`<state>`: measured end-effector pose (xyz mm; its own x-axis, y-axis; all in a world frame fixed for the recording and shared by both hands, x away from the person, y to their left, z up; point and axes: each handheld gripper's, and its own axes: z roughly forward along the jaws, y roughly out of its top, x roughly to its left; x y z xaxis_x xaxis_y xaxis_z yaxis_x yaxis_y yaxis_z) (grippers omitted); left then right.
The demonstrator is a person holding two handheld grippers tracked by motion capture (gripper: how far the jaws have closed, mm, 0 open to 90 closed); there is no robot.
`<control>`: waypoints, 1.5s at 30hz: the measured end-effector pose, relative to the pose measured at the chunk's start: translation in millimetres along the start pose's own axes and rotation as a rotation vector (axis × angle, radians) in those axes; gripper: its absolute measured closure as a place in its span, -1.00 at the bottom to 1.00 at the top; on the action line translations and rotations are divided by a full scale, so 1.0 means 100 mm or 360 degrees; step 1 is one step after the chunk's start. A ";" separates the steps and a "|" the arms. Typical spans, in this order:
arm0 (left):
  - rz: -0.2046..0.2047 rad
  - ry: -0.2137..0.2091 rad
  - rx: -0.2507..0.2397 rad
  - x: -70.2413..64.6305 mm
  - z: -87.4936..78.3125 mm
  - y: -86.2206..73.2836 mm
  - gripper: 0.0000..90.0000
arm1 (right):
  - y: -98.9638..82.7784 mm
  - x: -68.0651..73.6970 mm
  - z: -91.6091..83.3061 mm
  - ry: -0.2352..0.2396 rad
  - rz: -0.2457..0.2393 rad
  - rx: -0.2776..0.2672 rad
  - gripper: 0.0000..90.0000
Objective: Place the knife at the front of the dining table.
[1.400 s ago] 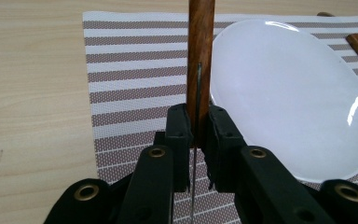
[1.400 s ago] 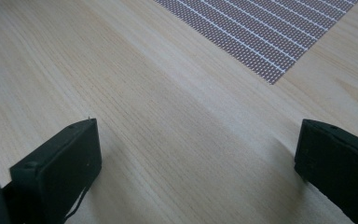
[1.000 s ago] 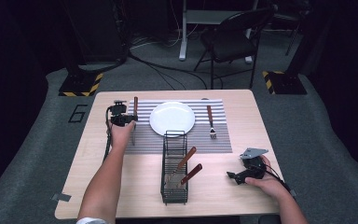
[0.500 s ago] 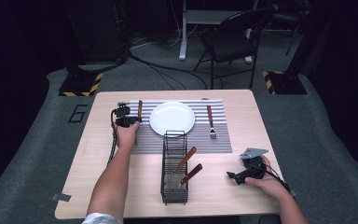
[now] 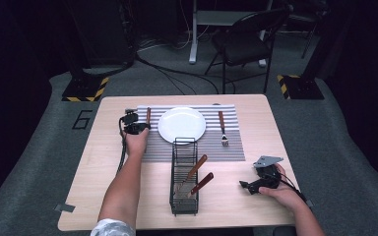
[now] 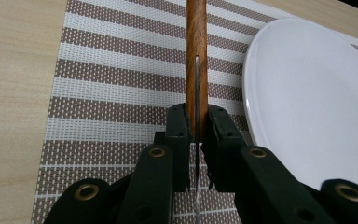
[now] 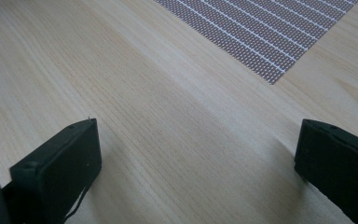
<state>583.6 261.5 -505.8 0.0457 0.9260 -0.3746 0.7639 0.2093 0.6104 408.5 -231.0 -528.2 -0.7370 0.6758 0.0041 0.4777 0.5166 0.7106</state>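
A wooden-handled knife [image 6: 196, 70] lies along the striped placemat [image 6: 112, 93], just beside the white plate [image 6: 307, 107].

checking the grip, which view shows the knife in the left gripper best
The left gripper view: the knife fills the centre, wooden handle running ahead, blade edge-on between the shut jaws. The high view shows its handle as a small brown strip beside the plate. The right gripper view faces bare table.
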 end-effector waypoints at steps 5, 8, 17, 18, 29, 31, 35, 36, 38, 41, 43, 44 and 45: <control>-0.0020 0.0021 -0.0006 0.01 0.03 -0.01 0.78 | 0.00 0.00 0.00 0.0000 -0.0007 -0.0001 -1.00; -0.0015 0.0034 -0.0020 0.02 0.04 -0.01 0.78 | 0.00 0.00 0.00 0.0000 0.0000 0.0000 -1.00; -0.0019 0.0037 -0.0018 0.04 0.06 -0.04 0.77 | 0.00 0.00 0.00 0.0000 0.0002 -0.0001 -1.00; -0.0018 0.0033 -0.0018 0.04 0.06 -0.04 0.76 | 0.00 0.00 0.00 0.0000 0.0001 0.0000 -1.00; -0.0006 0.0042 -0.0012 0.04 0.04 -0.03 0.70 | 0.00 0.00 0.00 0.0002 -0.0001 0.0000 -1.00; -0.0014 0.0040 -0.0015 0.06 0.03 -0.03 0.70 | 0.00 0.00 0.00 0.0002 -0.0003 0.0000 -1.00; -0.0023 0.0056 -0.0039 0.10 -0.02 -0.02 0.70 | 0.00 0.00 0.00 0.0002 -0.0003 0.0000 -1.00; -0.0030 0.0056 -0.0041 0.10 -0.03 -0.02 0.70 | 0.00 0.00 0.00 0.0001 0.0000 0.0000 -1.00; -0.0034 0.0049 -0.0039 0.12 -0.04 -0.02 0.70 | 0.00 0.00 0.00 0.0002 -0.0002 0.0001 -1.00; -0.0059 0.0059 -0.0046 0.12 -0.04 -0.02 0.68 | 0.00 0.00 0.00 0.0001 -0.0002 0.0000 -1.00; -0.0036 0.0065 -0.0045 0.13 -0.05 -0.02 0.67 | 0.00 0.00 0.00 0.0002 -0.0002 0.0000 -1.00; -0.0046 0.0063 -0.0048 0.13 -0.06 -0.02 0.65 | 0.00 0.00 0.00 0.0001 0.0000 0.0000 -1.00; -0.0046 0.0063 -0.0048 0.13 -0.06 -0.02 0.63 | 0.00 0.00 0.00 0.0002 -0.0003 0.0000 -1.00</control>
<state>579.0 274.4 -507.9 -0.0023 0.9310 -0.3651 0.7447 0.2453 0.6207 408.7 -231.1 -528.2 -0.7384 0.6744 0.0038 0.4765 0.5178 0.7105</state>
